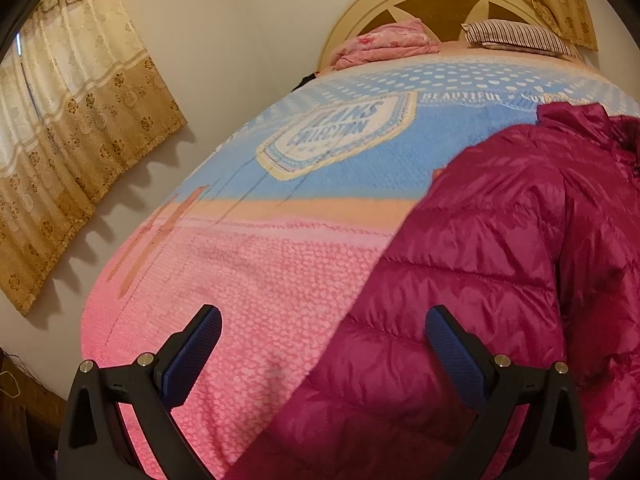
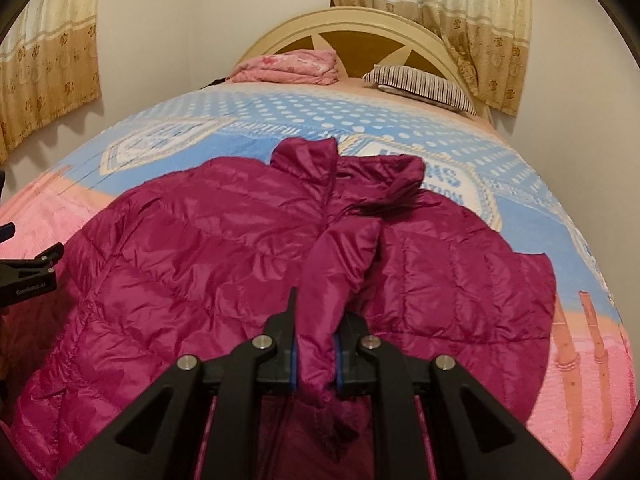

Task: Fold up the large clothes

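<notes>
A magenta quilted puffer jacket (image 2: 200, 264) lies spread on the bed, collar toward the headboard. It also shows in the left wrist view (image 1: 500, 260), filling the right side. My right gripper (image 2: 316, 344) is shut on a fold of the jacket, a sleeve or front edge pulled toward me over the jacket's middle. My left gripper (image 1: 322, 334) is open and empty, hovering over the jacket's left edge and the pink part of the blanket. It shows at the left edge of the right wrist view (image 2: 32, 268).
The bed carries a pink and blue blanket (image 1: 240, 260). A folded pink quilt (image 2: 292, 66) and a striped pillow (image 2: 424, 84) lie by the cream headboard (image 2: 360, 24). Beige curtains (image 1: 60, 140) hang on the walls beside the bed.
</notes>
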`<state>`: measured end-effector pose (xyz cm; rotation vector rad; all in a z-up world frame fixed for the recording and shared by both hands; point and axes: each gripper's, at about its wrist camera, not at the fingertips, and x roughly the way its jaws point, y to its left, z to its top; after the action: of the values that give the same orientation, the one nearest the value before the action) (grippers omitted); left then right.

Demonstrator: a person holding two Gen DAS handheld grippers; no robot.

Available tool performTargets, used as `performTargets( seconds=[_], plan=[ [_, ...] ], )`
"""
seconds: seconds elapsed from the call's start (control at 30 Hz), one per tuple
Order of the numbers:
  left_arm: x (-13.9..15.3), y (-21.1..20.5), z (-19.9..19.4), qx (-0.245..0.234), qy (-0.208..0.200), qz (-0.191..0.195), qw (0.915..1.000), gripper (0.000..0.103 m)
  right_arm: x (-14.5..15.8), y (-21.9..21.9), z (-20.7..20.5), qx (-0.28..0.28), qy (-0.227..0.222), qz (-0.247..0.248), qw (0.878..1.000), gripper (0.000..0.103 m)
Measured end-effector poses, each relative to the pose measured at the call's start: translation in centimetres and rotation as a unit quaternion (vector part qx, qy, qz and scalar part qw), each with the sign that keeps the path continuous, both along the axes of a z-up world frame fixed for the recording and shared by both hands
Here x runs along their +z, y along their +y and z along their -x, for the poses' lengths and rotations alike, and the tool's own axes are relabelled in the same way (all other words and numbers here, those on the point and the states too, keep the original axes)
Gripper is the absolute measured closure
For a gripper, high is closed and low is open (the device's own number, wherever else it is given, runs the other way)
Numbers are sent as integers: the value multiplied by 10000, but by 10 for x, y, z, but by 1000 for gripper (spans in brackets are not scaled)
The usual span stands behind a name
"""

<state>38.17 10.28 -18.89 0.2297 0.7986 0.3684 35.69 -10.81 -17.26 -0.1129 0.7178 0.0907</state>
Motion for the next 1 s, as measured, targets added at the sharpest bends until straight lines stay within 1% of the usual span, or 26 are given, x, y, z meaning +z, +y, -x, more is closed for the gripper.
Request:
performTargets(
  seconds=[0.07,0.2,0.5,0.6,0.67,0.7,0.73,0.77,0.87,0.93,1.0],
  plan=[
    [-5,-2,0,-21,40,-19,10000,1,-3,6,0,17,-7,61,10000,88],
    [-11,-3,0,0,90,15,10000,1,-8,17,-2,6,-13,347,9994,88],
    [-13,-4,3,20,70,-65,10000,1,-21,36,-4,-19,14,748,9972,87],
    [-13,0,4,97,41,-91,9999,1,-26,47,-4,22,15,941,9956,83],
    [-13,5,5,176,22,-61,9998,1,-30,54,-5,105,71,948,9954,78],
    [-14,8,5,207,32,-28,9998,1,-32,58,-5,195,163,944,9952,64],
    [-14,11,5,255,43,-16,9997,1,-34,61,-5,274,218,911,9952,53],
    [-15,13,6,299,59,-10,9995,1,-34,64,-3,323,215,916,9950,50],
    [-11,21,12,385,26,56,9992,1,-27,69,7,421,186,793,9958,49],
    [-8,25,17,494,-9,66,9988,1,-15,72,17,565,115,594,9966,49],
    [-3,26,20,627,-62,54,9980,1,-1,78,31,753,-38,561,9956,48]
  ],
)
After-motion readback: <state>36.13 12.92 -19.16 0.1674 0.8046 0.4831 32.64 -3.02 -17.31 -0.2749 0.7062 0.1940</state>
